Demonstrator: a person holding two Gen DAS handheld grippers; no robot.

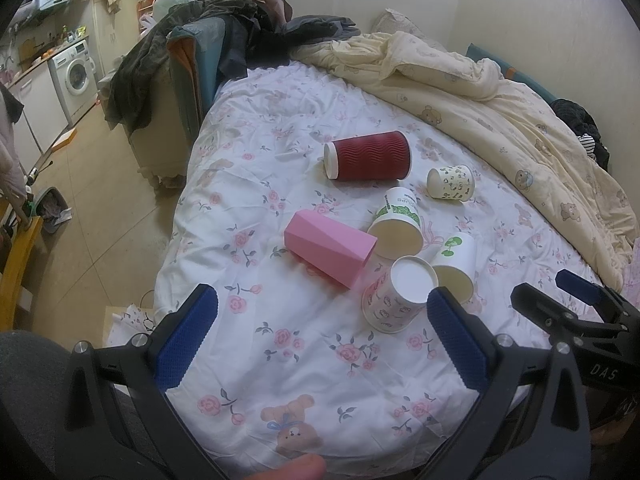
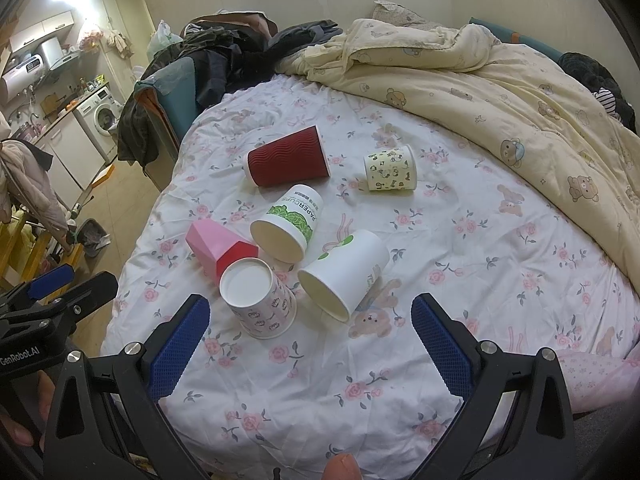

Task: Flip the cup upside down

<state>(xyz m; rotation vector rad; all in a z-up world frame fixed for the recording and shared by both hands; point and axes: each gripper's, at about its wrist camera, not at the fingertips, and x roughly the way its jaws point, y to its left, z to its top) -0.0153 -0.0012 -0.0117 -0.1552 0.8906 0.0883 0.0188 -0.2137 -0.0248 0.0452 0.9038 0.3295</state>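
Several cups rest on the floral bed sheet (image 1: 280, 184). A white patterned paper cup (image 1: 396, 300) (image 2: 260, 300) stands upside down, base up. A pink faceted cup (image 1: 330, 252) (image 2: 218, 248), a red ribbed cup (image 1: 368, 160) (image 2: 286, 158), a green-print paper cup (image 1: 396, 226) (image 2: 286, 224), a white cup with a green logo (image 1: 456, 268) (image 2: 344, 272) and a small yellowish cup (image 1: 450, 182) (image 2: 390, 168) lie on their sides. My left gripper (image 1: 320, 340) is open and empty, just short of the upside-down cup. My right gripper (image 2: 312, 344) is open and empty, near the same cups; it also shows in the left wrist view (image 1: 560, 292).
A cream bear-print quilt (image 2: 500, 80) is bunched along the far and right side of the bed. Dark clothes (image 2: 216, 52) pile on a chair at the bed's far left. The bed edge drops to the floor (image 1: 100, 208) on the left, with a washing machine (image 1: 78, 72) beyond.
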